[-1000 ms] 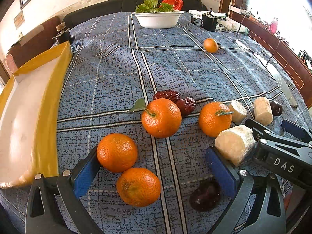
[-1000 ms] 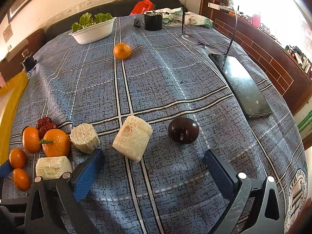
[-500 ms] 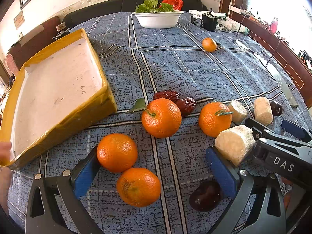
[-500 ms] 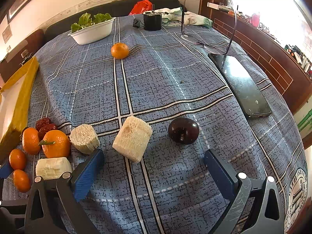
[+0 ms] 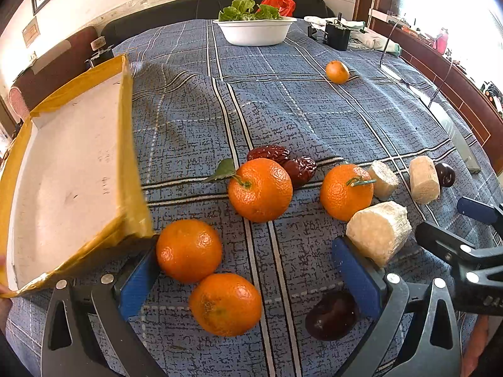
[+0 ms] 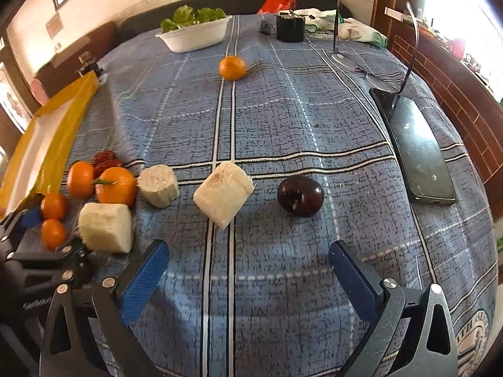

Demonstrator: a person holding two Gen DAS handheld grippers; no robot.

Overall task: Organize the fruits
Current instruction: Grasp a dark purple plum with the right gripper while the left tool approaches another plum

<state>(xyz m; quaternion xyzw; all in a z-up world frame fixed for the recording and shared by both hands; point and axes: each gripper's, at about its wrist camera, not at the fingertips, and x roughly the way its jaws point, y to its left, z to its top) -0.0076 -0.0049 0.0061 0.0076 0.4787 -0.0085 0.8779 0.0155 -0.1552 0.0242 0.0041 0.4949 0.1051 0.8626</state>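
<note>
Both your grippers, left gripper & right gripper, gape wide w/ nothing held, oranges near-left, while the yellow tray has tipped up again, so hold off loading.

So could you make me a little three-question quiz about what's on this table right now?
1. True or false: the left gripper is holding an orange.
2. How many pale cut chunks lie on the cloth?
3. The lone orange sits nearest: A) white bowl B) phone C) yellow tray

Key: 1 false, its fingers are open around two oranges; 2 three; 3 A.
</note>
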